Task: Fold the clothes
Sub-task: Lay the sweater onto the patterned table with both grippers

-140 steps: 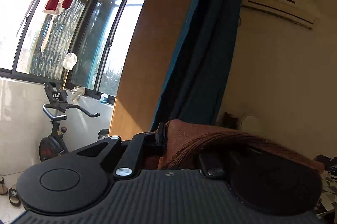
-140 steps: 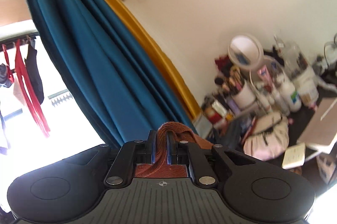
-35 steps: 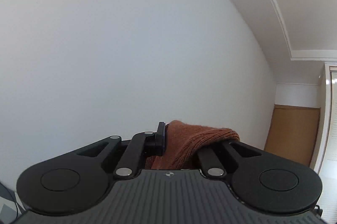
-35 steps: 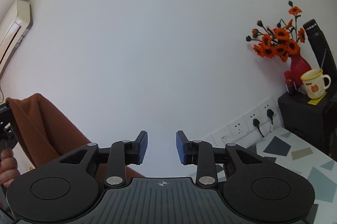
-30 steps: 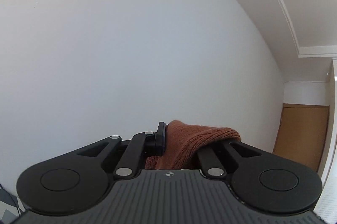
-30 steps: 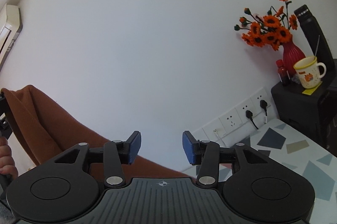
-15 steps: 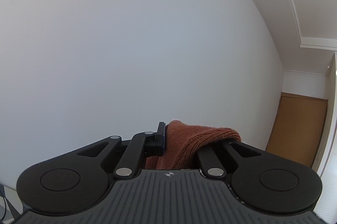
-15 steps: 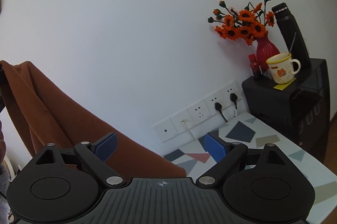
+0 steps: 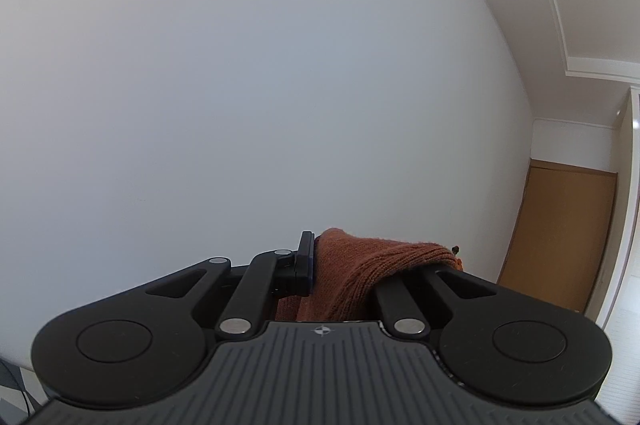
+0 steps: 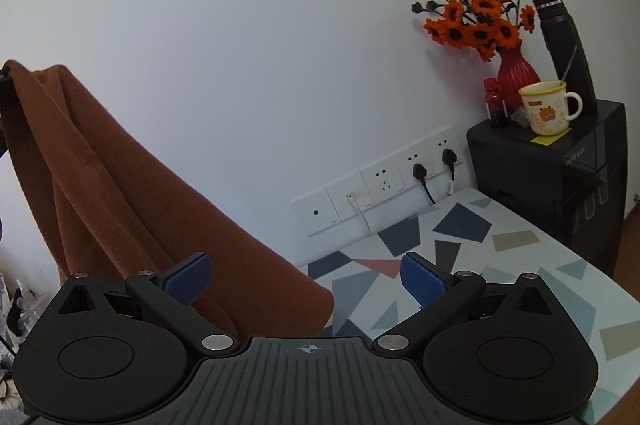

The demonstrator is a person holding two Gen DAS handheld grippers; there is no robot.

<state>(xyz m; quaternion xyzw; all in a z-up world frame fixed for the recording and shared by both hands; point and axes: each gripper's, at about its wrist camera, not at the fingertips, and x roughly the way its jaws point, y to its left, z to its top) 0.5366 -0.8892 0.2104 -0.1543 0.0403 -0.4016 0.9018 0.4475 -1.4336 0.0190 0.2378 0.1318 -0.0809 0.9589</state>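
A rust-brown knitted garment (image 9: 360, 265) is clamped in my left gripper (image 9: 340, 265), bunched over the right finger and held up high before a bare white wall. In the right wrist view the same garment (image 10: 132, 209) hangs from the upper left down to the table (image 10: 500, 265), its lower end lying on the tabletop. My right gripper (image 10: 306, 277) is wide open and empty, just above the table's near part, with the cloth's lower edge right by its left fingertip (image 10: 190, 275).
The table has a geometric patterned top. A black cabinet (image 10: 560, 177) stands at its right with a red flower vase (image 10: 514, 77), a mug (image 10: 548, 111), a small red bottle and a black flask (image 10: 564, 45). Wall sockets (image 10: 384, 181) with plugs sit behind the table.
My right gripper opened wide and let go of the garment, then tilted down toward the table. My left gripper keeps its hold and stays raised.
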